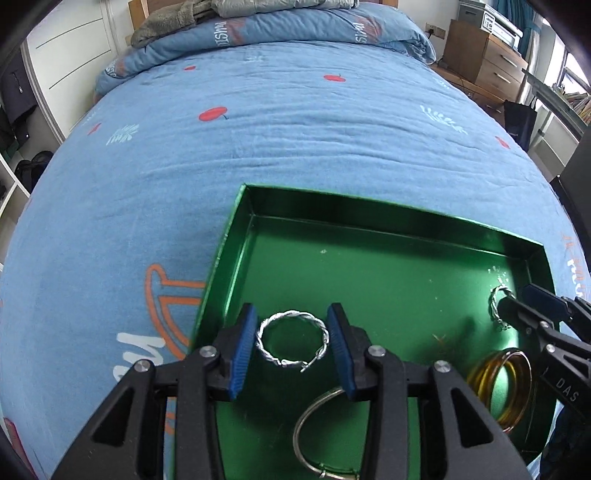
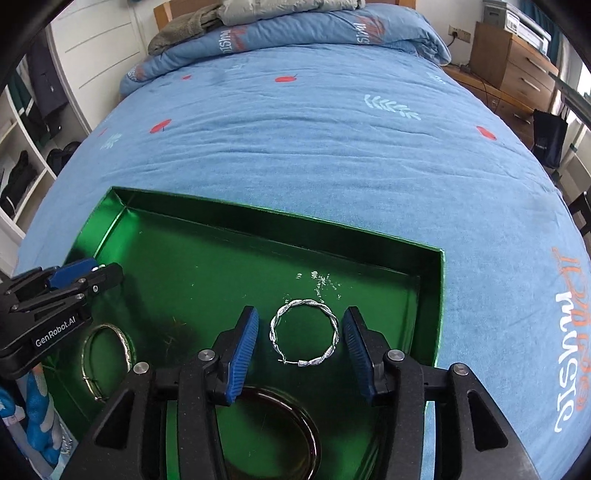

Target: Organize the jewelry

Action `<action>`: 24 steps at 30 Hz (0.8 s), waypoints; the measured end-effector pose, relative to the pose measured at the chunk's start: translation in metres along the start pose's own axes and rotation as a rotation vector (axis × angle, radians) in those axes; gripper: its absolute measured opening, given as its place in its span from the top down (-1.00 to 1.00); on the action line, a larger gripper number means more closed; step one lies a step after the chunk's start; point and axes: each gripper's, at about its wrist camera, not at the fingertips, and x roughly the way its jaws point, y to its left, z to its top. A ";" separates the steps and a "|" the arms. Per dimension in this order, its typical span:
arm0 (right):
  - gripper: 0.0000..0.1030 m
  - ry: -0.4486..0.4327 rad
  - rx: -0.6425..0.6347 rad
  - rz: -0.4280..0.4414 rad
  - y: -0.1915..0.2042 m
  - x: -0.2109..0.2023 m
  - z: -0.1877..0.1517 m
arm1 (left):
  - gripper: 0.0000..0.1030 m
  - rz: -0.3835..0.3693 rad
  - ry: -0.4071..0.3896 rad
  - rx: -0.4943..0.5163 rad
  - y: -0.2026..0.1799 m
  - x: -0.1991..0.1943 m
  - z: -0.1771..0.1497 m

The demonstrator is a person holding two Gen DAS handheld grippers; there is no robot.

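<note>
A shiny green tray lies on the blue bed; it also shows in the right wrist view. My left gripper is open over the tray, a twisted silver hoop lying between its blue pads. My right gripper is open around a second twisted silver hoop. A plain silver bangle lies below the left gripper. Amber bangles lie at the tray's right. In the right wrist view the left gripper is at the tray's left, above the silver bangle.
The blue bedspread stretches far ahead with a folded duvet at the head. A white wardrobe stands left and a wooden drawer unit right. A dark bangle lies under the right gripper.
</note>
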 end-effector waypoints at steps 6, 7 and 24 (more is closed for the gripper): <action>0.07 -0.128 -0.003 0.042 -0.003 -0.097 -0.004 | 0.26 0.001 -0.151 -0.004 0.020 -0.117 0.009; 0.07 -0.157 -0.006 0.050 -0.003 -0.121 -0.007 | 0.26 0.005 -0.174 -0.006 0.023 -0.140 0.007; 0.07 -0.511 -0.123 0.168 0.015 -0.440 -0.170 | 0.27 0.098 -0.433 0.018 0.071 -0.409 -0.150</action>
